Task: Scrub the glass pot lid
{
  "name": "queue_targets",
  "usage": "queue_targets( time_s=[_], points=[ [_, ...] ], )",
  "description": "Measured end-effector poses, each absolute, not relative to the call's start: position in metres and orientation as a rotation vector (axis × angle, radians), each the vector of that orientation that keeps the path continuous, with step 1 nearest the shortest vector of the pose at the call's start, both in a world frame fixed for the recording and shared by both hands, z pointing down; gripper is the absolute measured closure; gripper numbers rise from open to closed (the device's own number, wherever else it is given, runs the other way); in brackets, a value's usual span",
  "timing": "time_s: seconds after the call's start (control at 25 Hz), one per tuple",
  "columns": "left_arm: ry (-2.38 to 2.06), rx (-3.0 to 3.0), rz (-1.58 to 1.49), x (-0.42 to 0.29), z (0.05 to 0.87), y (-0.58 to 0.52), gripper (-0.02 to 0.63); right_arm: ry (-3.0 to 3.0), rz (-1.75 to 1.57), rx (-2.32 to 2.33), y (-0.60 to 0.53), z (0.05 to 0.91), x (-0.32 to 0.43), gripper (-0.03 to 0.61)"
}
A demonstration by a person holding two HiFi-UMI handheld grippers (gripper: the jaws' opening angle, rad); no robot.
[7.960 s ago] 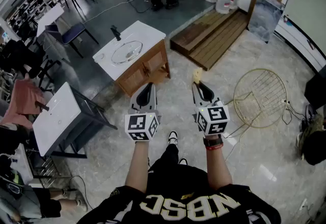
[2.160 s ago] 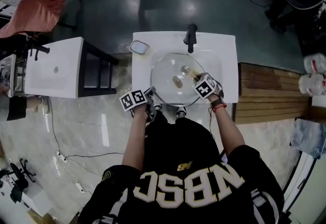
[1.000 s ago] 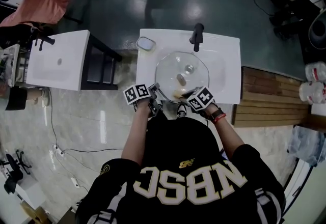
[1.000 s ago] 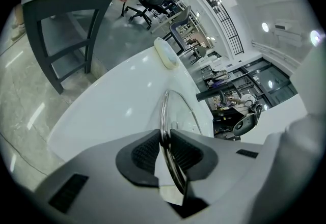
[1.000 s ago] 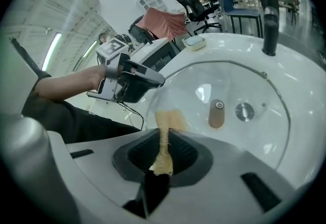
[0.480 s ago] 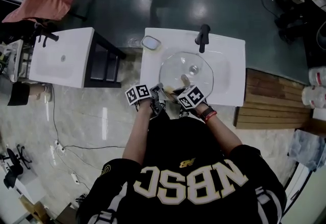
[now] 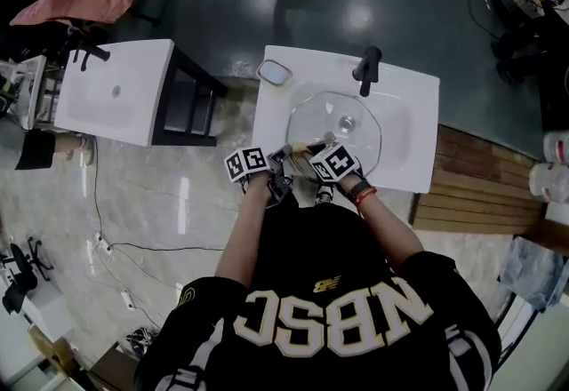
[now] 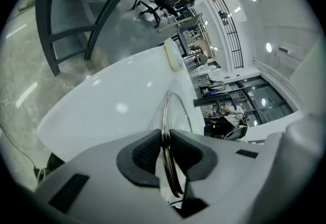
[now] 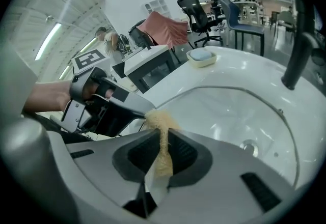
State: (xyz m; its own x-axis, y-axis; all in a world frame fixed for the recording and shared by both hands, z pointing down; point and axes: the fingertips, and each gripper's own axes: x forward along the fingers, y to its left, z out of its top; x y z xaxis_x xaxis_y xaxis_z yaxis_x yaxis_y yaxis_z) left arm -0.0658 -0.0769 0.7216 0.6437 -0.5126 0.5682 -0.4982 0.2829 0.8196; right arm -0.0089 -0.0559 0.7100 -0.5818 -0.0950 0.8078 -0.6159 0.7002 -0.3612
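Note:
The glass pot lid point(image 7: 333, 125) lies over the basin of a white sink point(image 7: 413, 96). My left gripper point(image 7: 284, 156) is at its near left edge, and in the left gripper view the jaws point(image 8: 164, 144) are shut on the lid's metal rim point(image 8: 165, 111). My right gripper point(image 7: 302, 149) is right beside it, shut on a tan sponge point(image 9: 159, 118) whose frayed end sticks out past the pads. The right gripper view shows the sponge touching the tip of the left gripper point(image 9: 109, 103) at the lid's point(image 9: 239, 111) near edge.
A black faucet point(image 7: 367, 67) stands at the sink's back, with a soap dish point(image 7: 275, 72) at the back left corner. Another white table point(image 7: 116, 91) stands to the left. A wooden platform point(image 7: 480, 185) lies on the right, and I stand close against the sink's front.
My right gripper has moved left along the lid's near edge with the sponge, ending beside the left gripper. The left gripper has stayed on the rim.

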Motion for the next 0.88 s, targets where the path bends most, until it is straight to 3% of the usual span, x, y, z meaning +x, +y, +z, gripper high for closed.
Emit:
queue_targets(
  time_s=[0.52, 0.88],
  points=[
    [-0.957, 1.326, 0.006, -0.067, 0.722, -0.076, 0.544, -2.068, 0.601, 0.664, -0.153, 0.734, -0.012, 0.528],
    [-0.973, 1.310, 0.017, -0.066, 0.724, -0.073, 0.545, -2.001, 0.483, 0.825, -0.176, 0.748, 0.029, 0.529]
  ],
)
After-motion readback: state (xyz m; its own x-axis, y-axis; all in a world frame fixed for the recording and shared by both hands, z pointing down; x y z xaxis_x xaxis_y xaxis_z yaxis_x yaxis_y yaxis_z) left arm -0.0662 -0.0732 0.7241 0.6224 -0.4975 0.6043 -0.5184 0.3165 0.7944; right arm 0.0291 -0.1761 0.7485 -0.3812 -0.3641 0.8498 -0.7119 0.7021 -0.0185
